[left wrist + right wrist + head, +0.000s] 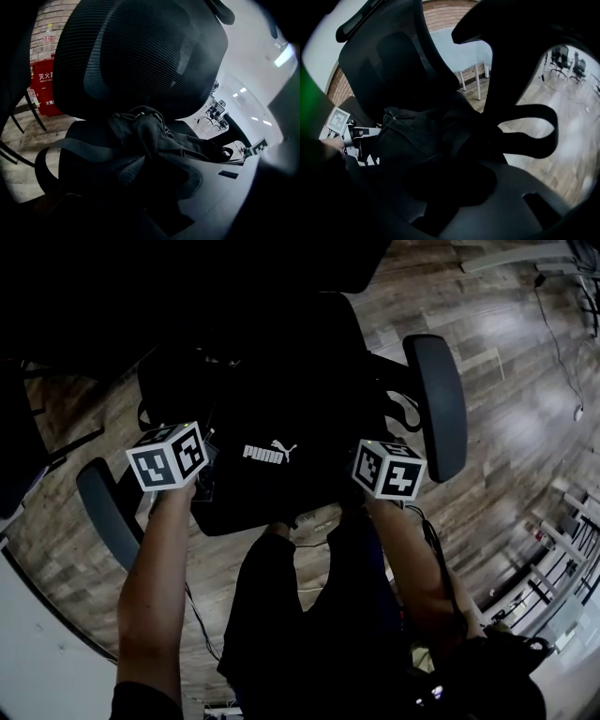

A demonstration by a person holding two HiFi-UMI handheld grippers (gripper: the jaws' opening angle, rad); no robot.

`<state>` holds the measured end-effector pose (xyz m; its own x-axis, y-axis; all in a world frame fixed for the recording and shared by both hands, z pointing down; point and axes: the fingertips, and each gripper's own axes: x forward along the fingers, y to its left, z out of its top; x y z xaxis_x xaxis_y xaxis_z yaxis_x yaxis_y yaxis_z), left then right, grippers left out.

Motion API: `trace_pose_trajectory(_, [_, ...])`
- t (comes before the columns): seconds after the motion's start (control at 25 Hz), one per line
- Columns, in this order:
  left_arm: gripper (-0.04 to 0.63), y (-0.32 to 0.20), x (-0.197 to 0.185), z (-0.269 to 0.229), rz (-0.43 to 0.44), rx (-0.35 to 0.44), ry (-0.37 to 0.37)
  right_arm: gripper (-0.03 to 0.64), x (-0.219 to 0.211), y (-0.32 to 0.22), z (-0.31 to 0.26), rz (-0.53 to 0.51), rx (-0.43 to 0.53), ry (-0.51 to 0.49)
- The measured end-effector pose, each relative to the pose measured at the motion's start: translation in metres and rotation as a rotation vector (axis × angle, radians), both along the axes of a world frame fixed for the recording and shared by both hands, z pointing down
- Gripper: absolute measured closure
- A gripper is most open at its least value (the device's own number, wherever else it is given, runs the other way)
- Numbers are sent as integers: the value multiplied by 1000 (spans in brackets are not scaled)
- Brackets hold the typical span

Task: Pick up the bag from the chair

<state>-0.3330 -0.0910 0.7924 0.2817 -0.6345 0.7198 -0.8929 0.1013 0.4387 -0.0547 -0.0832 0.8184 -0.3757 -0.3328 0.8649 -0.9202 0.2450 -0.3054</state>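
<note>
Black Puma backpack (270, 470) lay on the mesh office chair (437, 404). The left gripper (154, 187) sat at its nine o'clock and the right gripper (454, 187) at three, both with jaws apart and fabric in the gap. Grasp stage, I judged. The next move called for pinching firmly, then lifting evenly.

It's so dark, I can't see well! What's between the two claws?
The black bag with the white logo, on the chair, sits between them. The head view shows it.
</note>
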Motion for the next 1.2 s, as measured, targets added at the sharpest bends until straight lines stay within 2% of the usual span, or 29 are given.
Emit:
trace_pose_trajectory(0.12, [552, 10, 0, -17, -31, 14, -2, 546, -5, 4, -7, -26, 11, 9])
trace_pose_trajectory(0.4, [565, 46, -12, -67, -79, 40, -60, 549, -24, 16, -43, -111, 14, -18])
trace_pose_trajectory(0.64, [565, 63, -18, -147, -140, 146, -114, 551, -40, 12, -94, -164, 62, -80])
trace_pose_trajectory(0.92, [565, 70, -30, -249, -208, 281, -156, 551, -60, -14, -191, -237, 173, -140])
trace_pose_trajectory(1.2, [565, 79, -16, -326, -258, 387, -184, 551, -58, -41, -278, -304, 285, -181])
